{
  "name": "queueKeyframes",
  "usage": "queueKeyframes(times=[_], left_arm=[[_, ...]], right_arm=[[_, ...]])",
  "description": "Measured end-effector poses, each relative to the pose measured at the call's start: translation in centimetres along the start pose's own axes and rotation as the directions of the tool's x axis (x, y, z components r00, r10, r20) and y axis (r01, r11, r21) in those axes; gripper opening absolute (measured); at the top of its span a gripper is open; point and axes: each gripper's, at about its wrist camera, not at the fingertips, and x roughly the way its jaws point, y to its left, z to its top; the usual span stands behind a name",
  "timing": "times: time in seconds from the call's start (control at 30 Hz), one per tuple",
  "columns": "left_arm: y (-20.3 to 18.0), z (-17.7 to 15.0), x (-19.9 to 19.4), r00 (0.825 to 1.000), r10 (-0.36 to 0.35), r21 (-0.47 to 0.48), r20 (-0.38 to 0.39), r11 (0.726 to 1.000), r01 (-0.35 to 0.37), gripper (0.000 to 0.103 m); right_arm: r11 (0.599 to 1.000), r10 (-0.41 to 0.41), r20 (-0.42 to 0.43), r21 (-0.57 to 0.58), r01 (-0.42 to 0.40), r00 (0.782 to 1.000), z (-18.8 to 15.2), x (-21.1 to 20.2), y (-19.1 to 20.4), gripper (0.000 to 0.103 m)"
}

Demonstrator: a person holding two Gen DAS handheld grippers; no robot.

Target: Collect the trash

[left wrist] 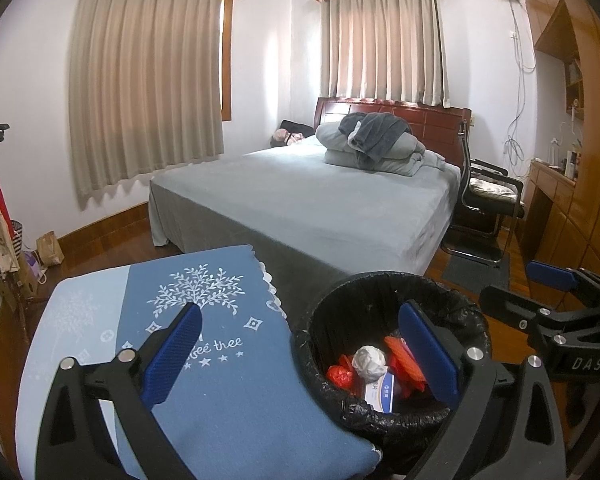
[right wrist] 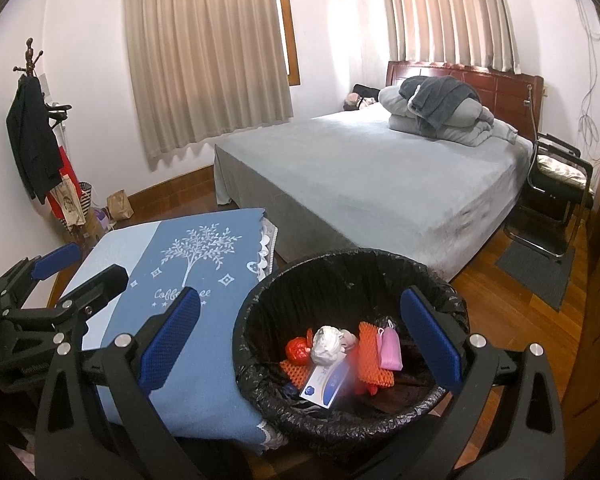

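Jaws of both grippers stand wide apart and hold nothing, their blue ribbed pads bare: the left gripper spans the seam between tabletop and bin, and the right gripper hangs over the bin's near rim. Below them the round bin, lined with a crinkled black bag, holds the trash: a crumpled white wad, red and orange mesh pieces, a pink pouch and a flat blue-white card. Just left of the bin lies the tabletop under a soft blue cloth with a white tree print and scalloped edge.
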Motion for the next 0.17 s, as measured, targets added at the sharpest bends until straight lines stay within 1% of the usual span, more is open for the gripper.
queueKeyframes(times=[0.17], left_arm=[[0.01,0.06,-0.04,1.000,0.000,-0.001,0.000,1.000,0.000,0.097]], right_arm=[[1.000,0.000,0.000,-0.001,0.000,1.000,0.03,-0.01,0.03,0.098]])
